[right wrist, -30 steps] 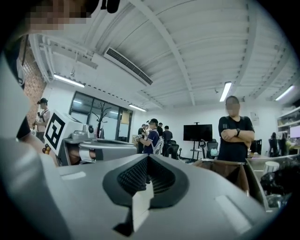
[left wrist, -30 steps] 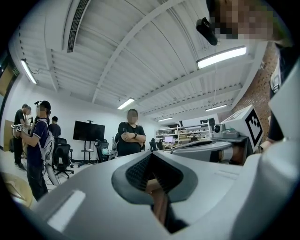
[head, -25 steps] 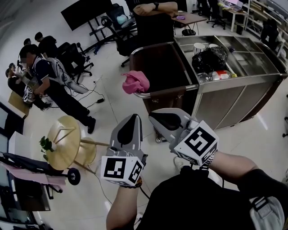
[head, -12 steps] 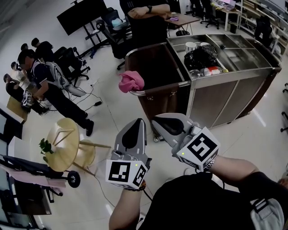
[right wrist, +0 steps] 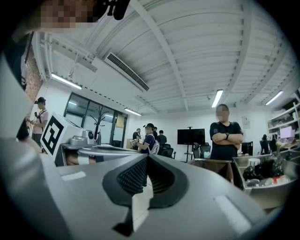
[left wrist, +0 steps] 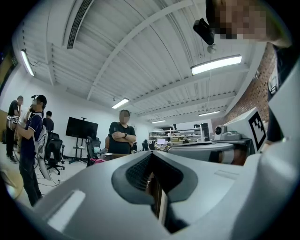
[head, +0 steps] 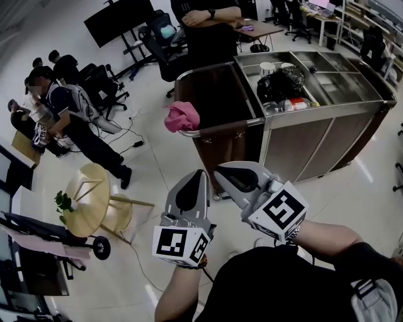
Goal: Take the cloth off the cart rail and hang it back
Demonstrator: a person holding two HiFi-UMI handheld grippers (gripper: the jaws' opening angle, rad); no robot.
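Two hand-held grippers fill the lower middle of the head view, side by side and close together, each carrying one cube with black-and-white square markers. The left gripper [head: 194, 181] has its jaws clenched together with nothing between them, as its own view [left wrist: 151, 158] shows. The right gripper [head: 222, 171] is likewise closed and empty in its own view [right wrist: 147, 162]. Beyond them stands one metal cart [head: 327, 108] with a dark brown bin at its near end and open trays along its top. One cloth [head: 181, 116] hangs on the cart rail [head: 223, 127], at the bin's front left corner, well apart from both grippers. It is bright pink, bunched into a soft rumpled lump, and draped over the rail with folds hanging on either side. In the left gripper view only a small pink edge of it [left wrist: 96, 161] shows. In the cart's trays lie one black bag [head: 281, 82], one white cup [head: 267, 66] and one bottle [head: 297, 104]. One person with folded arms [head: 208, 25] stands just behind the cart. At least three more people gather at the far left, one wearing a backpack [head: 74, 99]. One round wooden table [head: 88, 198] with one small green plant [head: 63, 202] stands on the pale floor at lower left, and one dark screen on a stand [head: 119, 19] stands at the top.
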